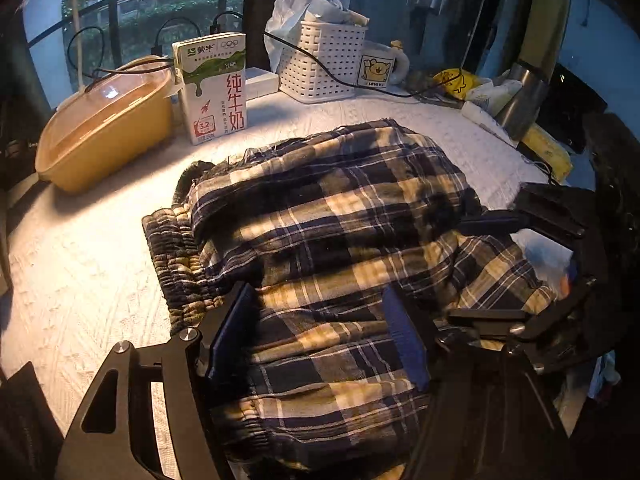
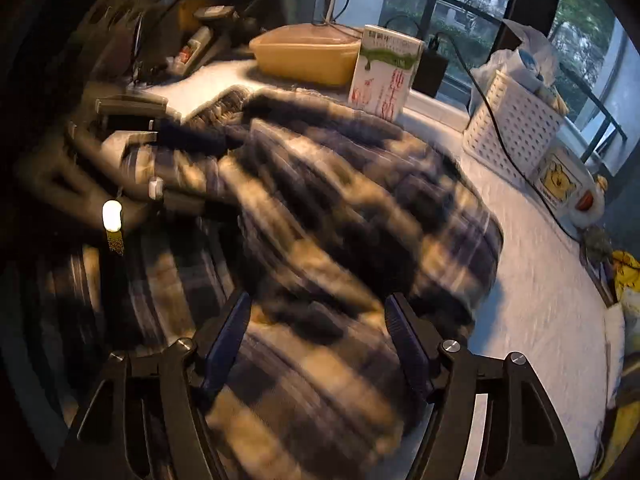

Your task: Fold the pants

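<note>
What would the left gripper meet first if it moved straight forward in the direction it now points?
Probably the plaid pants: the left gripper is open and the folded cloth already lies between and ahead of its fingers. Beyond the pants, the milk carton and white basket stand farther back. Depth is unclear.

Both wrist views close above pants — overlapping.

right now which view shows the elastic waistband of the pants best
The left wrist view. There the waistband lies sharp and well lit on the left side of the plaid pants, its gathered ribs plain to see. In the right wrist view the waistband is only a small, motion-blurred strip at the far edge of the pants.
</note>
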Demonstrator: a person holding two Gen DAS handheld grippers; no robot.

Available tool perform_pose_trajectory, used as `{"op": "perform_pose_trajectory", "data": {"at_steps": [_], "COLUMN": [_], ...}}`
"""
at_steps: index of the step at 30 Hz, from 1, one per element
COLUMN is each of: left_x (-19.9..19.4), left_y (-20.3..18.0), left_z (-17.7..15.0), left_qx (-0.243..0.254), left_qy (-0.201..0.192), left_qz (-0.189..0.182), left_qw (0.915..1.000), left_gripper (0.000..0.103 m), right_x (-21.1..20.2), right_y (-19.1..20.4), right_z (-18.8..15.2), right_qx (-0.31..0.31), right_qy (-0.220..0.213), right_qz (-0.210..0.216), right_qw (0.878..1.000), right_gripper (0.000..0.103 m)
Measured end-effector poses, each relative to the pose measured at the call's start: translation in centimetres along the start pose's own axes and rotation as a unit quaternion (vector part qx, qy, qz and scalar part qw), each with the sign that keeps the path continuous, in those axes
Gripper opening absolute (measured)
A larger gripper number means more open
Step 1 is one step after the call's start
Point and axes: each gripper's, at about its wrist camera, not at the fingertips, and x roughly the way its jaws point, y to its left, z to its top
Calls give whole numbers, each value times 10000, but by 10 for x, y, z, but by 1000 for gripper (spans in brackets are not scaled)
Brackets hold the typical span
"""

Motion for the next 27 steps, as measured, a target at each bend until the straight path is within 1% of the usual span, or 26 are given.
{"op": "perform_pose_trajectory", "data": {"at_steps": [5,7,9,12,13,15,17,19,21,24,27], "left_x": [4,1,-9,-25,-31,-44,-51,-51,-45,-33,-27], "left_y": [5,5,1,-15,-20,-29,-35,-39,-40,-38,-33], "left_z": [4,4,1,-2,-3,-9,-14,-23,-33,-49,-65], "left_qx": [-38,-104,-78,290,381,403,311,185,106,-36,-177], "left_qy": [58,52,-37,-249,-327,-429,-468,-361,-216,56,283], "left_qz": [-13,42,221,701,712,519,286,92,103,163,220], "left_qw": [10000,9999,9997,9968,9962,9969,9980,9991,9997,9998,9992], "left_gripper": [67,67,67,67,68,68,69,71,71,71,71], "right_x": [-16,-24,-32,-45,-50,-62,-74,-80,-76,-58,-45], "right_y": [-14,-18,-25,-26,-26,-26,-23,-16,-6,10,22], "right_z": [-28,-40,-50,-63,-66,-66,-59,-52,-44,-40,-48], "right_qx": [268,360,507,549,529,537,563,519,426,303,135], "right_qy": [112,132,183,259,270,203,-33,-254,-353,-193,39], "right_qz": [90,100,165,156,112,-6,-1,115,235,314,294], "right_qw": [9995,9992,9984,9980,9982,9984,9984,9983,9982,9989,9995], "right_gripper": [71,71,71,71,72,72,72,72,72,72,71]}}
